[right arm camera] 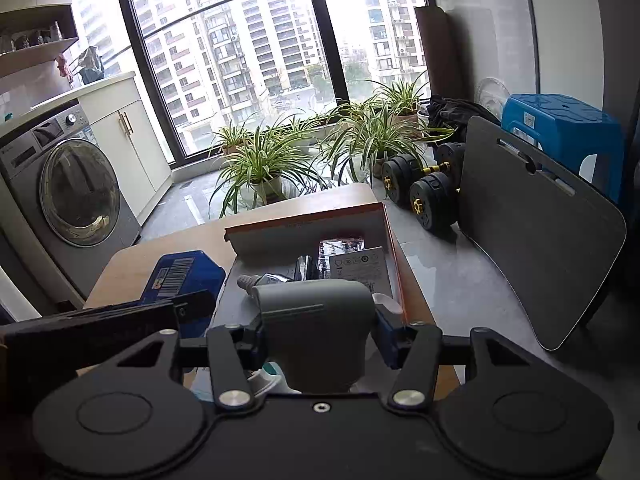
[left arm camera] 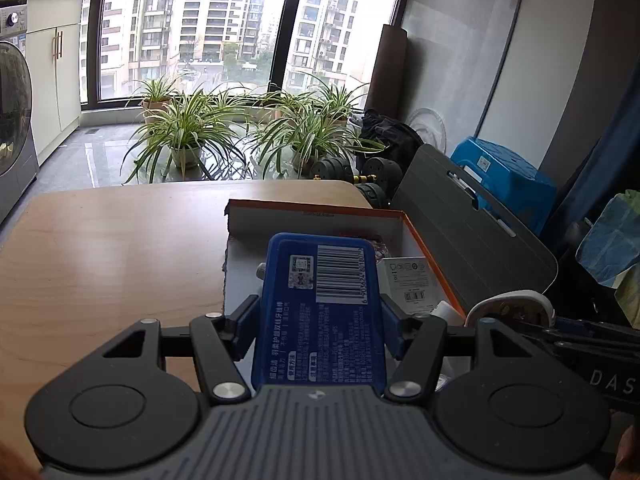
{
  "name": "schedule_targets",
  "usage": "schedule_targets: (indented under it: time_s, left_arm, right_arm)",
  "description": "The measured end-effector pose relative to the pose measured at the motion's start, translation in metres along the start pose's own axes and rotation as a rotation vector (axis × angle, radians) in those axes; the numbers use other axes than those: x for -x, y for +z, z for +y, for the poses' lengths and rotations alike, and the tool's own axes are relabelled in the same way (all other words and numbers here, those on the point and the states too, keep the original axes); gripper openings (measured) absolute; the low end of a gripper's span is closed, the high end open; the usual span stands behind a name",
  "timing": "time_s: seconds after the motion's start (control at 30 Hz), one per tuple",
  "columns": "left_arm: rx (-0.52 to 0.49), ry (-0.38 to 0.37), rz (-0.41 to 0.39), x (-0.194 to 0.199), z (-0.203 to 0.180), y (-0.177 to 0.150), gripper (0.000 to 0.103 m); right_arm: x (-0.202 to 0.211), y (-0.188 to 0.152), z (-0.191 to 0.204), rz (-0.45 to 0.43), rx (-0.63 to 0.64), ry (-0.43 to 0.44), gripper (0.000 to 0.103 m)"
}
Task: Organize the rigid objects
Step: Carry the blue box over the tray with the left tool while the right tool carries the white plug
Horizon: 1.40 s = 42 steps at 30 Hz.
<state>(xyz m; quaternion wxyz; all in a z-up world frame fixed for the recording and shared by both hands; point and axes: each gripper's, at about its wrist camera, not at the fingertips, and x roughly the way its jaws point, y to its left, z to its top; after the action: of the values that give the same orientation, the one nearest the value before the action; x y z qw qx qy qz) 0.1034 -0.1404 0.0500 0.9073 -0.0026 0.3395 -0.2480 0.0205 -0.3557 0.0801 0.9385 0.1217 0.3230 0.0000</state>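
Both fingers gripping: left gripper (left arm camera: 320,320) blue case (left arm camera: 320,304), right gripper (right arm camera: 318,330) grey object (right arm camera: 316,328), lower ends hidden

daylight comes through tall dark-framed windows (right arm camera: 248,60) facing apartment blocks; potted spider plants (right arm camera: 264,160) line the glossy floor (left arm camera: 100,156), with a washing machine (right arm camera: 68,188) beside cream cabinets (right arm camera: 132,140).

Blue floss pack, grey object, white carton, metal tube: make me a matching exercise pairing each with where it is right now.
Things:
1. blue floss pack
2. grey object
3. white carton
4. metal tube

Places:
A. flat in the orange-edged box, by its right wall
B. in the left hand-held gripper
C. in the box, cap pointing left
D. in the right hand-held gripper

Pairs: 1-B, 2-D, 3-A, 4-C
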Motion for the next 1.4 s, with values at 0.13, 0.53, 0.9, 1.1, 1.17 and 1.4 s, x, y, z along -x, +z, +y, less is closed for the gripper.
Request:
schedule_targets:
  time_s: [0.13,0.53,0.9,1.1,1.17,1.4]
  left_arm:
    - [0.001,0.0,0.003,-0.001,0.001,0.001,0.062]
    - [0.007,-0.002,0.012,-0.005,0.003,-0.002,0.062]
    - [0.007,-0.004,0.02,-0.008,0.002,-0.003,0.062]
    - [0.005,-0.005,0.025,-0.01,0.002,-0.004,0.062]
    - [0.005,-0.006,0.026,-0.011,0.002,-0.004,0.062]
    - [0.006,-0.007,0.028,-0.013,0.001,-0.004,0.062]
  right_arm:
    - [-0.002,-0.001,0.004,0.005,0.008,0.0,0.063]
    - [-0.008,-0.001,0.008,0.022,0.016,0.004,0.063]
    - [-0.012,-0.002,0.009,0.03,0.016,0.005,0.063]
    - [-0.014,-0.004,0.01,0.033,0.016,0.004,0.063]
    - [-0.014,-0.004,0.01,0.034,0.015,0.004,0.063]
    - [-0.017,-0.007,0.01,0.04,0.015,0.005,0.063]
